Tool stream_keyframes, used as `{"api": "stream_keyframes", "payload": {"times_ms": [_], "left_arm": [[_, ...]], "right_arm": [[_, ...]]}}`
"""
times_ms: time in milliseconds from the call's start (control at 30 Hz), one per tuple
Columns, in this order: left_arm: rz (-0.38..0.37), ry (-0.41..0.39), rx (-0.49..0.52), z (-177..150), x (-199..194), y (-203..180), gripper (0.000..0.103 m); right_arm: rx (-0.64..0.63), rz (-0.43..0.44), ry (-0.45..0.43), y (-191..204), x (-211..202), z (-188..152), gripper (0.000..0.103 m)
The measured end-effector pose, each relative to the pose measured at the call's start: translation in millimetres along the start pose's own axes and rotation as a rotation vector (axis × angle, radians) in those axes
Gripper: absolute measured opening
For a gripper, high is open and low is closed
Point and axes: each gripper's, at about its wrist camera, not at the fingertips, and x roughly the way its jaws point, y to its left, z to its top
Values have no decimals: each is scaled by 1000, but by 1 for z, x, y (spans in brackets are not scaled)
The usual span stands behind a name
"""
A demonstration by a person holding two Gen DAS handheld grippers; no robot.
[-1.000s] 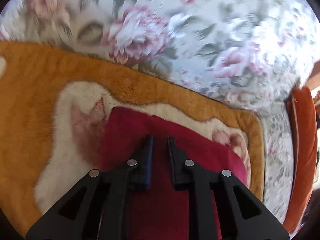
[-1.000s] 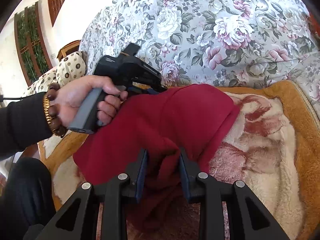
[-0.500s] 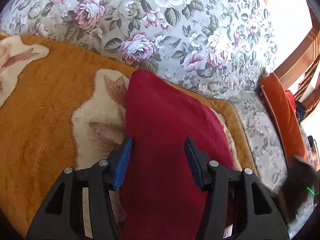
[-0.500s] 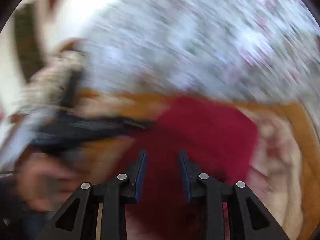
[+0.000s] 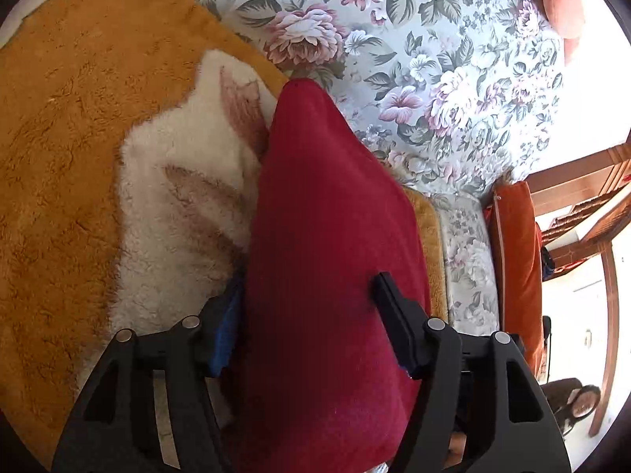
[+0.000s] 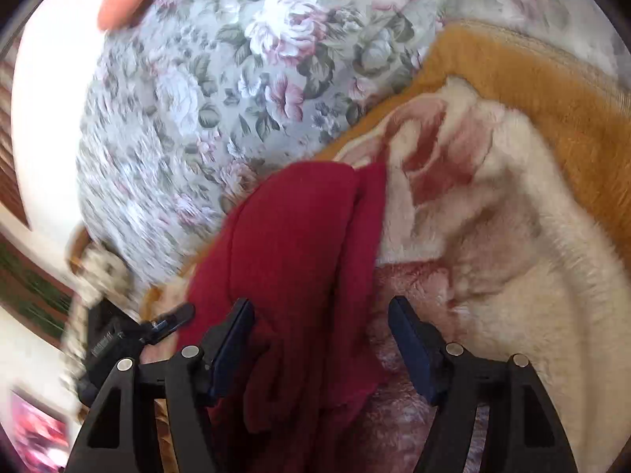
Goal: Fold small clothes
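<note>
Both grippers angle down at the folded red cloth [image 5: 331,236], which lies on the orange and cream blanket [image 5: 79,149] spread over the floral sofa [image 5: 434,79]. The left gripper [image 5: 311,295] stands with its jaws apart; they have just been opening, and the cloth lies between them, its left edge covering part of the blue pad [image 5: 226,331] while the right finger rests over the cloth's surface, with no squeeze to be seen. The right gripper [image 6: 321,315] is also spread wide, its jaws having just opened; the cloth [image 6: 299,260] sits against its left finger, and the right finger stands clear over the blanket [image 6: 512,236]. In the right wrist view the other gripper [image 6: 118,339] shows as a dark blurred shape at lower left, beside the cloth's edge. A second ago the right gripper pinched a raised fold of the cloth and the left one was nearly closed on its surface; now both have let go and the cloth lies flat and narrower, doubled over. The right wrist view is tilted compared with a second ago, the sofa back now slanting across the frame. An orange cushion [image 5: 516,260] stands at the sofa's far end in the left wrist view.
</note>
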Motion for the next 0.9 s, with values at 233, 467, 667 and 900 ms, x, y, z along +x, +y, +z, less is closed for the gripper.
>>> {"api": "stream_keyframes", "payload": {"times_ms": [233,467,667,900], "left_arm": [[14,-29,11,3,7,-3,63],[179,-125,274,-9,-10,-39,36],[198,-303,331,8,-79,-32,36],[334,-278,275,55,-86,28,44]], "right_arm": [[-21,80,79,-8,13,2,48],[-120,-2,44,32,7,-3,38],[-205,38,14,106,24,-1,37],[-216,36,70,125,113,-16,40]]}}
